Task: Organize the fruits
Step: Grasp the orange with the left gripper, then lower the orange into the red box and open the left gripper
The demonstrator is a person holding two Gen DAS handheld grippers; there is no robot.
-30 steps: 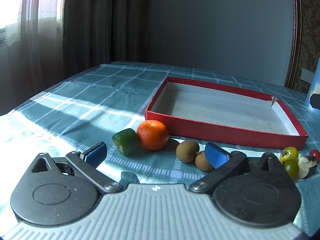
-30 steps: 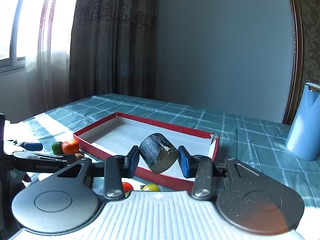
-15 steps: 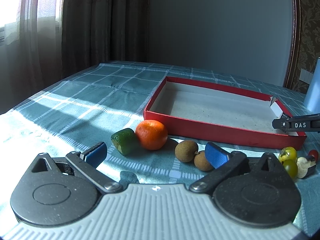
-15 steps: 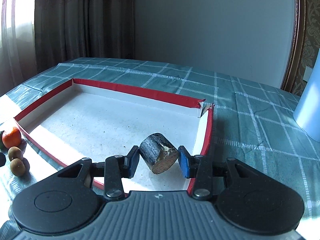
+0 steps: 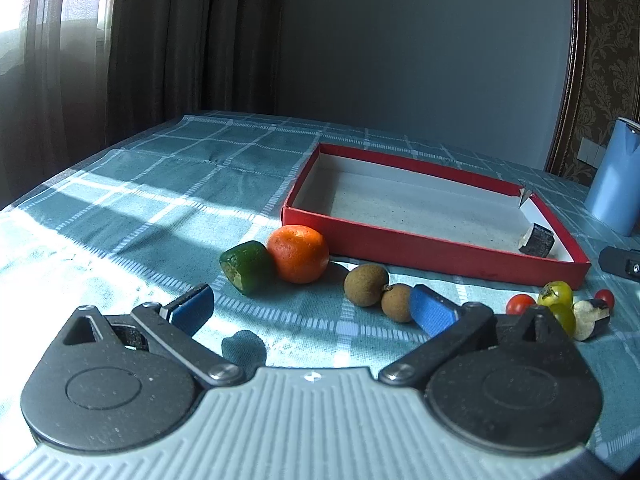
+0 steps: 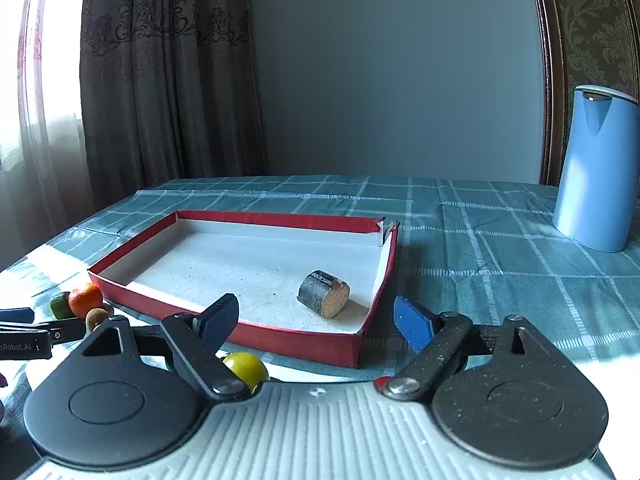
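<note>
Left gripper (image 5: 310, 307): blue pads spread wide, holding nothing, low over the tabletop (image 5: 120, 216).

Right gripper (image 6: 316, 322): pads likewise apart and empty, at the near right corner of the red box (image 6: 296, 340).

Loose fruit, near row on the tabletop: two brown longans (image 5: 366, 284) touching, just beside the left gripper's right pad; a green piece (image 5: 246, 266) against an orange (image 5: 298, 254), left of them; at the right, cherry tomatoes (image 5: 520, 303), yellow-green ones (image 5: 556, 294), and a dark pale-cut chunk (image 5: 590, 317).

Red box, behind the row: one dark cut chunk (image 6: 323, 293) lies inside, at its near right corner.

Blue jug (image 6: 596, 168): far right, well apart.

Handling note: the next pick is probably the tomato cluster nearest the right gripper. Take one piece at a time, centre it between the pads, close gently since small round fruit may roll or bruise, and clear the box wall before lowering.
</note>
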